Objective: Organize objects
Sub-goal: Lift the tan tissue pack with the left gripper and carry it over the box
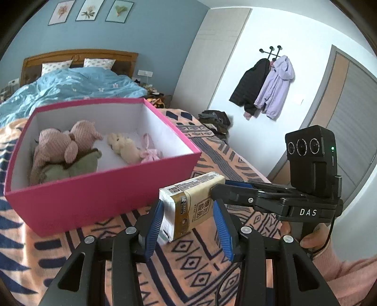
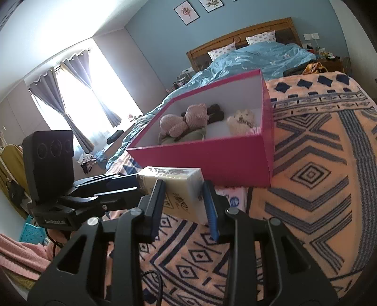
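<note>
Grippers: two, left gripper (image 1: 188, 207) and right gripper (image 2: 183, 188), both clamped on one item. Tissue pack (image 1: 195, 188): one, between the pads of both tools. White packet with blue print (image 2: 232, 200): one, just beyond the right tool's tips, lower down. Pink box (image 1: 94, 188): one, ahead and left of the left tool. Soft toys inside: pink knitted plush (image 1: 82, 136), one or two, not separable; cream bear (image 1: 122, 146), one; small pink rabbit (image 1: 148, 150), one. Framed prints (image 1: 89, 10): three, far ahead and above. Pillows (image 1: 99, 63): two. Coats (image 1: 275, 87): two, ahead and right of the left tool.
</note>
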